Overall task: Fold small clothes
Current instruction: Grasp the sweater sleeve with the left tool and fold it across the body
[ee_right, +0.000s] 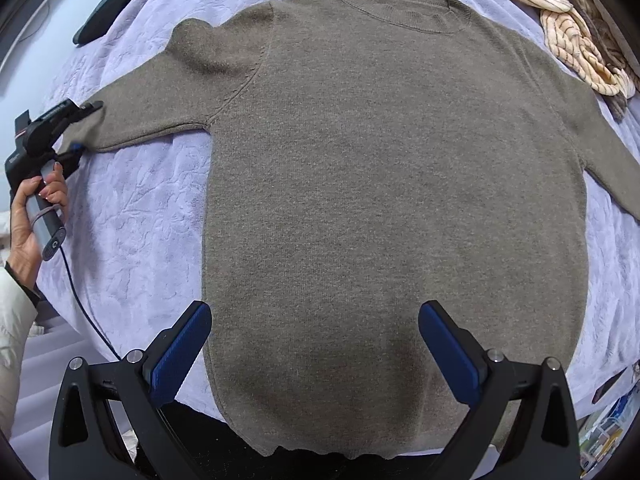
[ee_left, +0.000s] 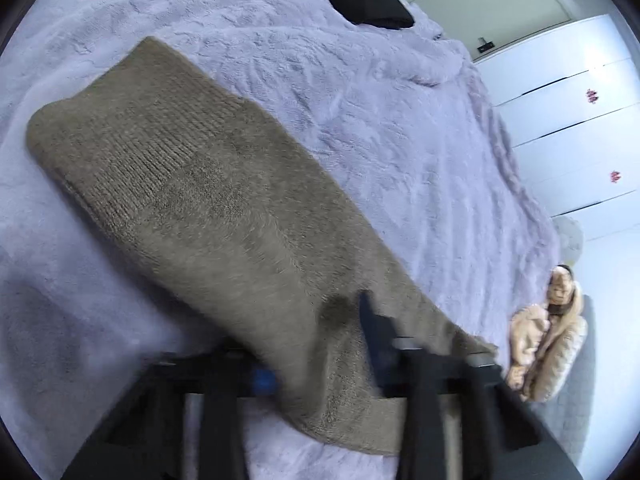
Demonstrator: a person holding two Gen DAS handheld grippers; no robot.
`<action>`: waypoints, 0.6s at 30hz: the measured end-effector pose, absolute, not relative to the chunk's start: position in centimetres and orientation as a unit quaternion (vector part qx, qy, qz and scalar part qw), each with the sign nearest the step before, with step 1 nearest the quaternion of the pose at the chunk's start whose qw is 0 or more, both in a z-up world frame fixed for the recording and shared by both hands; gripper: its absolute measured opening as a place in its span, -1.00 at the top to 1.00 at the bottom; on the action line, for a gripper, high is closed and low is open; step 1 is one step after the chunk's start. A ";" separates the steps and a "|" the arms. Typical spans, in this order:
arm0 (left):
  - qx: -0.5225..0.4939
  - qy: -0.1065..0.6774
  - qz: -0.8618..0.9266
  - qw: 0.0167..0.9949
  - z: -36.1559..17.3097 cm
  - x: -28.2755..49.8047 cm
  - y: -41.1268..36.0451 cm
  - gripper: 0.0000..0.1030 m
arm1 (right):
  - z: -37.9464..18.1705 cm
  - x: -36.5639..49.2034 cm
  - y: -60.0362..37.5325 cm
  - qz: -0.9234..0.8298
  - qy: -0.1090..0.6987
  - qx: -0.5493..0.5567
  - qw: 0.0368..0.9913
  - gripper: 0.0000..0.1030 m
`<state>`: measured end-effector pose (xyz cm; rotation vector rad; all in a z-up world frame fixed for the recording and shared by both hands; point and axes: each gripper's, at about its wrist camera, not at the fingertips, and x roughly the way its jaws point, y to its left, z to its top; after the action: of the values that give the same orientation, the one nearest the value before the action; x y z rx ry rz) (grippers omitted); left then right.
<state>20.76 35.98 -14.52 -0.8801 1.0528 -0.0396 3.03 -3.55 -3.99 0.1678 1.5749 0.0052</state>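
Observation:
A brown knitted sweater lies flat and front-up on a lilac blanket, with its collar at the far end. Its left sleeve stretches out to the side. My left gripper is shut on that sleeve near the cuff, with blurred fingers on either side of the knit. From the right wrist view, the left gripper sits at the sleeve's end, held by a hand. My right gripper hangs open above the sweater's hem, pointing down, with nothing between its blue pads.
A heap of cream striped clothes lies beyond the right shoulder and also shows at the bed's edge. A black object rests on the blanket at the far left. White wardrobe doors stand beside the bed. A cable trails from the left gripper.

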 end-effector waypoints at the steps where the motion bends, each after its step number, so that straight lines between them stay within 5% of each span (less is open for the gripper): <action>1: -0.412 0.479 -0.020 0.775 -14.0 20.6 35.8 0.82 | -3.9 3.1 -3.7 0.009 0.706 0.074 0.704 -1.00; 12: -0.241 0.417 -0.129 0.867 0.0 20.3 18.8 0.82 | -2.4 3.5 -10.7 0.032 0.687 0.099 0.719 -1.00; 18: -0.137 0.455 -0.232 0.849 -0.4 19.9 1.3 0.82 | -1.8 1.7 -17.8 -0.004 0.676 0.141 0.724 -1.00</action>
<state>19.86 1.28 -0.36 -0.2890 0.9593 -0.4894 1.72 -17.76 -1.77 0.3102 1.4911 -0.0092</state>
